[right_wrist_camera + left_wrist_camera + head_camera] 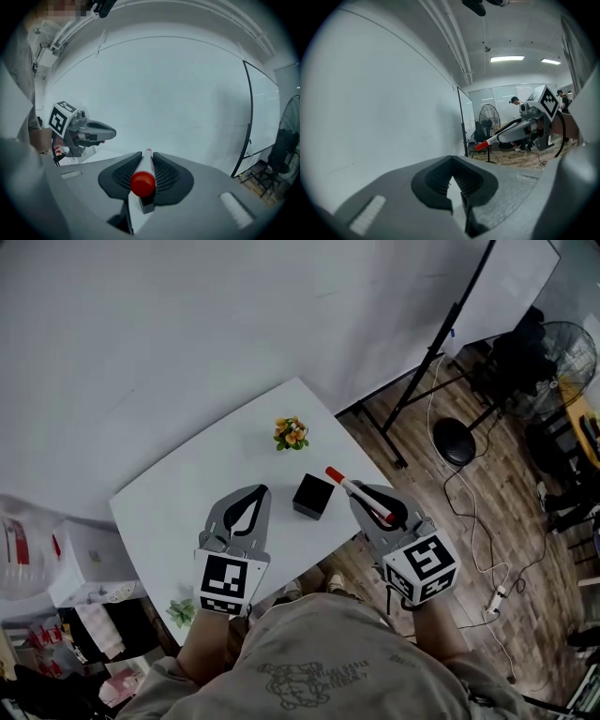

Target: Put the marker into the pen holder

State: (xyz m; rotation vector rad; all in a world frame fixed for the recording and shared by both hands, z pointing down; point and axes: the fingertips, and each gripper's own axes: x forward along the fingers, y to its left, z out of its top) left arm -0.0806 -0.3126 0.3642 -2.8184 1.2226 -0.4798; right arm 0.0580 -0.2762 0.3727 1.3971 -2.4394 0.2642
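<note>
The right tongs (367, 495) clamp the red-capped marker (342, 481), cap pointing ten o'clock; the left tongs (260, 491) are closed, empty.

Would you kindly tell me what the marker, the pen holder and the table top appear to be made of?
Marker: likely smooth plastic, with a white barrel and a red cap that shows a slight sheen.
Pen holder: a black cube with a dull, even surface; it may be plastic or coated wood, I cannot tell which.
Table top: white, flat, matte and seamless, so probably laminate or painted board.
</note>
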